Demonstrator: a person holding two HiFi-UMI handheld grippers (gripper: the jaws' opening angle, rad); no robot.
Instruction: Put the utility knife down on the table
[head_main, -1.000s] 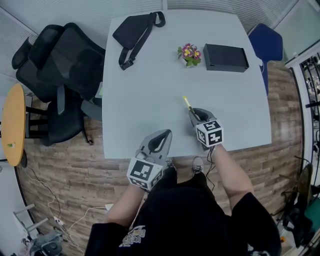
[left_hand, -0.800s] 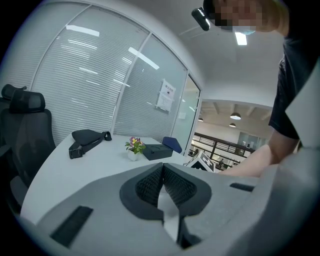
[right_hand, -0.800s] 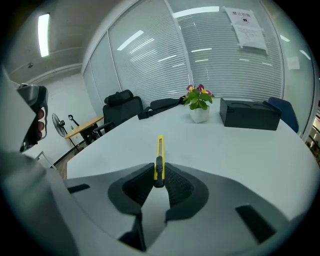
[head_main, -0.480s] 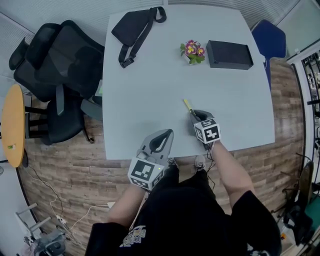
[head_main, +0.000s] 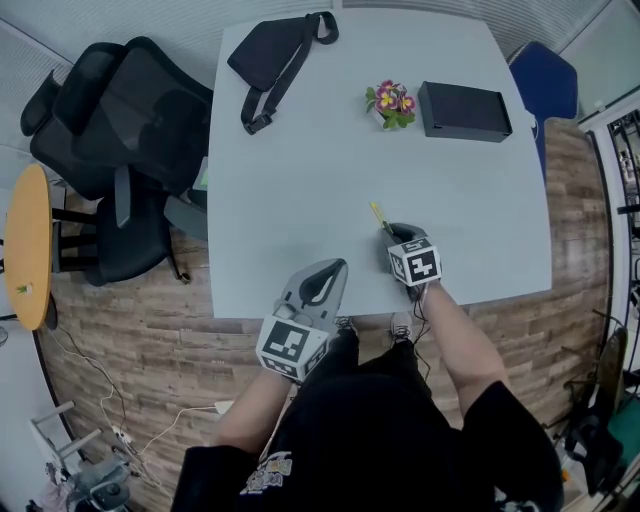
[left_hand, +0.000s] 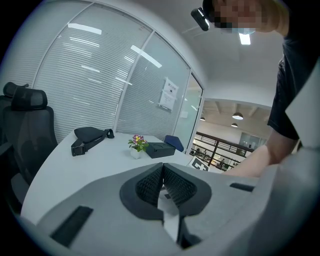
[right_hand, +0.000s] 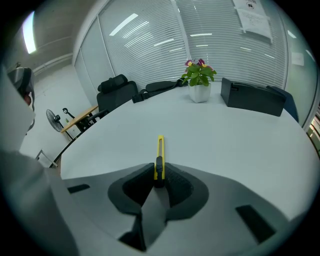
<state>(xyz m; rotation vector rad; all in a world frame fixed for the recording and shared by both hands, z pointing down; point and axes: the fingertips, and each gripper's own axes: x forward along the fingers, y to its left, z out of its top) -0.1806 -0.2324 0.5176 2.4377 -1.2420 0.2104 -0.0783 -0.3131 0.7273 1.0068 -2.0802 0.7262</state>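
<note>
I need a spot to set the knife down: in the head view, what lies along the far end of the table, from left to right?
black sling bag → potted flowers → black box

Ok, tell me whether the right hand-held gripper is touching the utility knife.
Touching. Right gripper view: the right hand-held gripper clamps the utility knife between its jaws.

Right tongs (right_hand: 159, 181) clamped on the yellow utility knife (right_hand: 159, 159) at lower centre, its tip pointing up-frame over the pale table (right_hand: 240, 145).
</note>
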